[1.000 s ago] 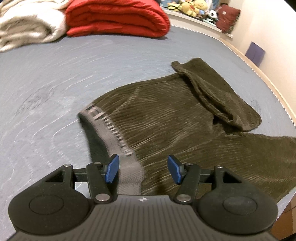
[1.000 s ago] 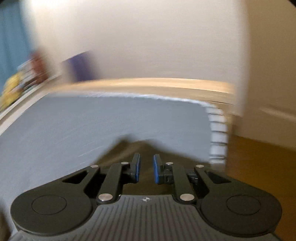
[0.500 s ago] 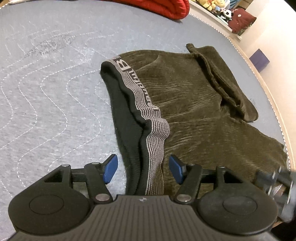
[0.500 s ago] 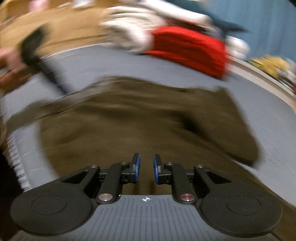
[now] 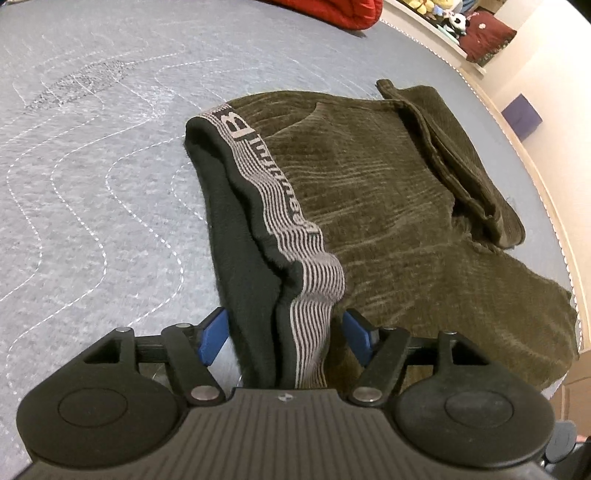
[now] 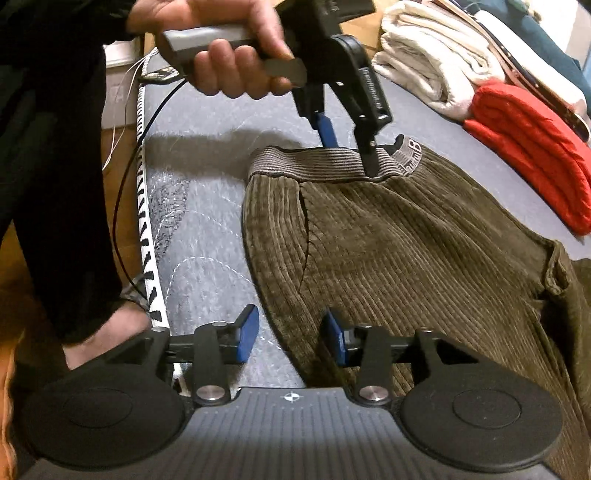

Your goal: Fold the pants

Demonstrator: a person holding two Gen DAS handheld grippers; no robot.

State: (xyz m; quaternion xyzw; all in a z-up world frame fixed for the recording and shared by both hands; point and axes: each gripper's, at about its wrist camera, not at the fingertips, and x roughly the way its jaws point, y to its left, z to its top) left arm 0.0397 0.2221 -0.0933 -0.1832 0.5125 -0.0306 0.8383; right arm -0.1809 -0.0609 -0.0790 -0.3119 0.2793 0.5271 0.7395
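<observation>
Olive corduroy pants lie crumpled on a grey quilted bed, with a grey striped waistband. My left gripper is open, its blue pads on either side of the raised waistband end. In the right wrist view the left gripper stands over the waistband, held by a hand. My right gripper is open, straddling the pants' side edge near the pocket slit.
A folded red blanket and white blanket lie at the bed's far side. The bed's edge trim and the person's legs are at left. Stuffed toys and a purple box are by the wall.
My left gripper moved forward so the waistband now sits between its open fingers. My right gripper swung around to the pants' side edge and opened.
</observation>
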